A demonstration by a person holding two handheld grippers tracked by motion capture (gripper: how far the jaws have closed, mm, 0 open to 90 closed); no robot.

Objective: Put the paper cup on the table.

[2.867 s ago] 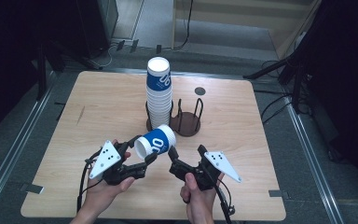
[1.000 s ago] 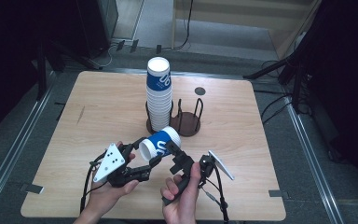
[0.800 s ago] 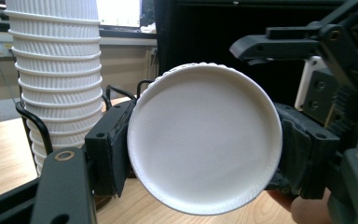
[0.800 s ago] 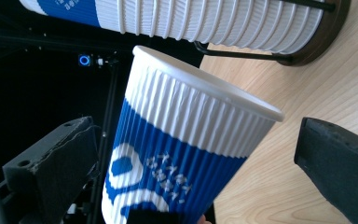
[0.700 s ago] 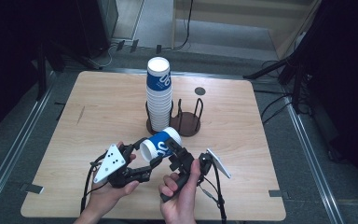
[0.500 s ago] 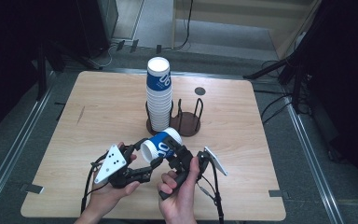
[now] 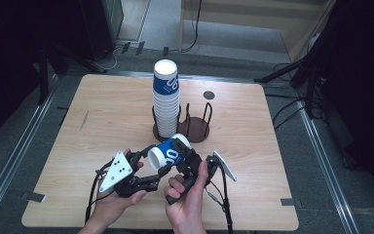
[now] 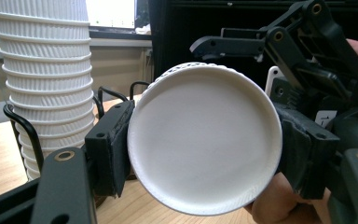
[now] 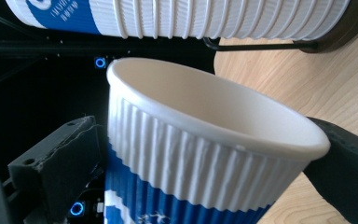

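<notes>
Just in front of the cup stack (image 7: 166,100), left tongs (image 7: 153,168) clamp a blue paper cup (image 7: 169,152) at its base; right tongs (image 7: 191,163) straddle its rim, grip unclear. Handover under way; next, right tongs must close before left releases.

Table (image 7: 102,112) evenly lit, surroundings dark — close gripper views soft, bright window glare behind
</notes>
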